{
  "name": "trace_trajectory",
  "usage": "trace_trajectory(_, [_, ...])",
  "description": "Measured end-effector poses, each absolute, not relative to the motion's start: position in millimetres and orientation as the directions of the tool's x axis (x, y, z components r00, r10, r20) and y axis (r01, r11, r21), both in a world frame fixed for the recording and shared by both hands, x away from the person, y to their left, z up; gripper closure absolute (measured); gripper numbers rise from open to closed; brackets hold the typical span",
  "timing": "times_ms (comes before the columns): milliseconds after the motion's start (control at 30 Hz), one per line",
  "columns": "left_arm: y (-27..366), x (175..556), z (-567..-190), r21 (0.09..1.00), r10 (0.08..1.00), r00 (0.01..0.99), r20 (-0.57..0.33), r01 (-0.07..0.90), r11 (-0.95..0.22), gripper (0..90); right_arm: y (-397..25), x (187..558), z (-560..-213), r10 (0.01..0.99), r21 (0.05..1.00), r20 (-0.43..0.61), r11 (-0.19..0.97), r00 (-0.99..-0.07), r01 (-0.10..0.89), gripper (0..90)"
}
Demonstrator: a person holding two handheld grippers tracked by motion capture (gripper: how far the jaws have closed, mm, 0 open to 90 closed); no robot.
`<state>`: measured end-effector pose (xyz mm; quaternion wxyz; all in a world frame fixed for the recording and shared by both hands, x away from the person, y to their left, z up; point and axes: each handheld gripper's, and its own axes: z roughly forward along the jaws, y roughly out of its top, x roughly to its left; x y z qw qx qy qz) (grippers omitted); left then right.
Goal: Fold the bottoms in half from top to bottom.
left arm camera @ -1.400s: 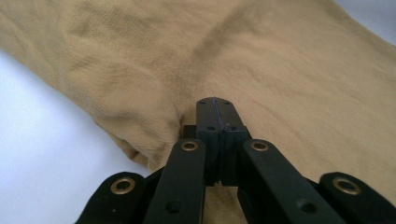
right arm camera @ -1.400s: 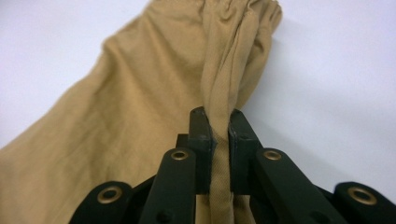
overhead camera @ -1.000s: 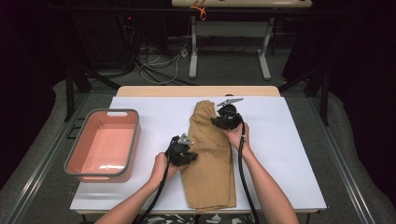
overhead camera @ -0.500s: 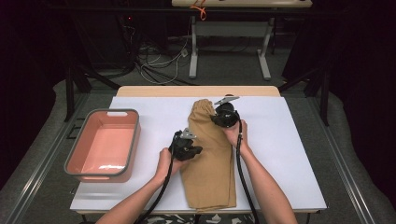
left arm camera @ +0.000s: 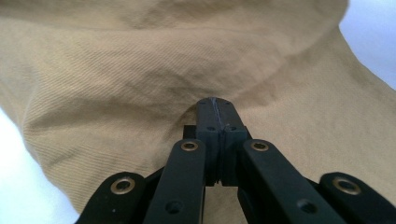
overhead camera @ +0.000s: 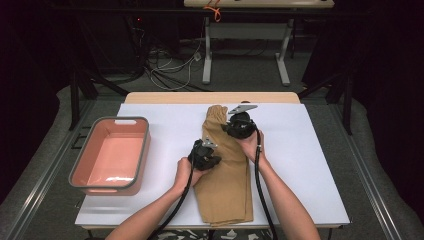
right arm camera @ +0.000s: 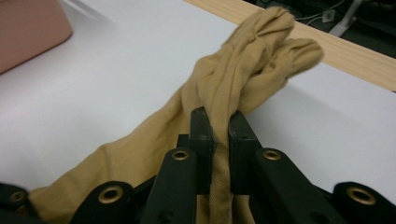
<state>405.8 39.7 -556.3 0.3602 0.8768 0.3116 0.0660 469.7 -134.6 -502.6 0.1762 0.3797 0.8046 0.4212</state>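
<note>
tan cloth (overhead camera: 223, 175) lay mid-counter, running from near edge to far edge | left hand-held gripper (left arm camera: 215, 105) closed, pinning a fold | right hand-held gripper (right arm camera: 219, 122) clamped on bunched far end, likely for folding

No readable text, labels, nos. or signs anywhere, incl. cloth & tray

Table (overhead camera: 310, 165) brightly lit from above — surroundings dark; gripper views soft, near jaws blurred.
</note>
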Motion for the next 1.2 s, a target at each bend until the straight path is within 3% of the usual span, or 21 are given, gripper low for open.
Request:
trace_trajectory(633, [50,402,-554,0.678,0.597,0.792,-0.126,0.508,-0.531,87.4,-146,425,-511,0.695,0.799,0.058,0.399,-0.717,0.451,83.5])
trace_trajectory(1067, [71,394,-551,0.675,0.599,0.791,-0.127,0.511,-0.532,85.8,-157,439,-542,0.725,0.681,0.089,0.456,-0.683,0.573,82.6])
trace_trajectory(1200, [72,394,-554,0.661,0.591,0.796,-0.126,0.512,-0.549,86.1,-163,444,-547,0.752,0.666,0.129,0.417,-0.646,0.618,78.2])
